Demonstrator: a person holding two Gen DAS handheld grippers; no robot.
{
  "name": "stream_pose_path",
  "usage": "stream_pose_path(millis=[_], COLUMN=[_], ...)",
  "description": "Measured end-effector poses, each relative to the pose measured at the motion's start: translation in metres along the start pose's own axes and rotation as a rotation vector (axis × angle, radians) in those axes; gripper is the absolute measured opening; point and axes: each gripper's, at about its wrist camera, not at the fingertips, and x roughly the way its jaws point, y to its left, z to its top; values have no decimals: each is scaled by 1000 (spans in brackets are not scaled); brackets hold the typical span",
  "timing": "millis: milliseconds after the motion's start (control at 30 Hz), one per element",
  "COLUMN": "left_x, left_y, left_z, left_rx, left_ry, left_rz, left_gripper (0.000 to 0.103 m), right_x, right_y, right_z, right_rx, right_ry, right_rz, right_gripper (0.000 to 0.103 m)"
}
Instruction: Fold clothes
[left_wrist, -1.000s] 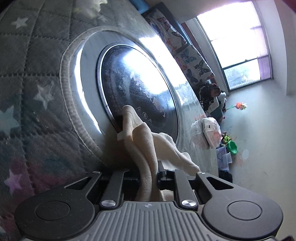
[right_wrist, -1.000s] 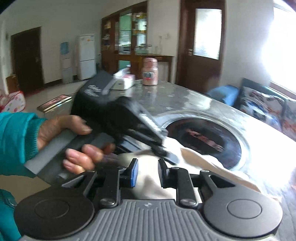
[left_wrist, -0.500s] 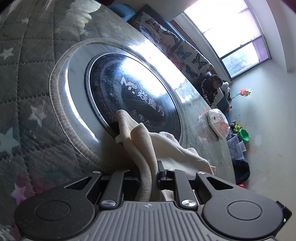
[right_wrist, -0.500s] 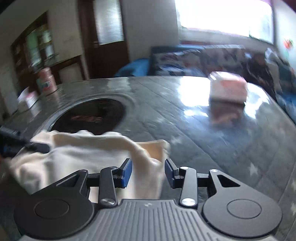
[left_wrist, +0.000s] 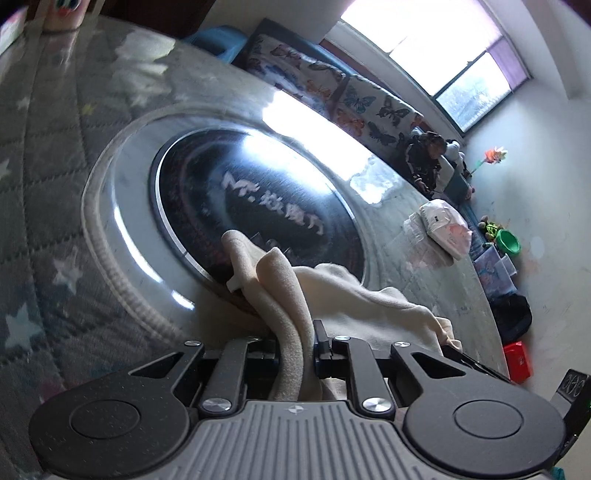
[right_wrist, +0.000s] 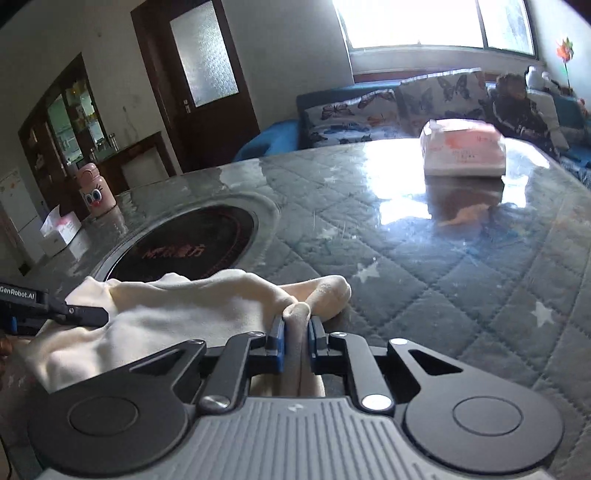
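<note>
seen only from the left wrist: a green bowl (left_wrist: 508, 242) and a red box (left_wrist: 518, 362) on the floor past the table's far edge, plus a sliver of the right claw (left_wrist: 452, 349) at the cloth's far corner. seen only from the right wrist: a pink bottle with cartoon eyes (right_wrist: 96, 192) and a small white box (right_wrist: 61, 230) toward the table's left edge, a dark door (right_wrist: 201, 79) behind, and the left claw (right_wrist: 86, 315) reaching in from the left. shared by both: one cream garment (left_wrist: 332, 295) lying on the quilted table (left_wrist: 44, 206) at the near rim of the round black hotplate (left_wrist: 258, 206), and one pink-and-white packet (left_wrist: 445, 229) toward the far side. counted: one garment, two claws, one hotplate, one packet, one bottle. left claw (left_wrist: 297, 341) clenched on a bunched fold of the garment (right_wrist: 177, 314), cloth rising between the fingers. right claw (right_wrist: 295, 334) closing, a pinch of the garment's edge between the blue pads (right_wrist: 280, 341) and pressed by them. person in dark clothes on the butterfly-print sofa (right_wrist: 424, 99) under the window.
</note>
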Motion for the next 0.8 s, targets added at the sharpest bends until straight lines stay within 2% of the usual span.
stream_pose_path(millis=[233,533,800], left_x=[3,35,78], left_y=[-37,-112,-177], left_z=[14,28,30], left_rx=[93,182,252], left_ry=[-9,15,64], left_rz=[-64,-184,-240], left_gripper=[15,14,15], right_x=[-41,-92,-114], right_y=[-3,-37,-83], right_z=[15,42,60], right_rx=[-19,-54,-33], right_ry=[-101,-184,-204], right_rz=[-28,-191,-331], right_gripper=[10,10,10])
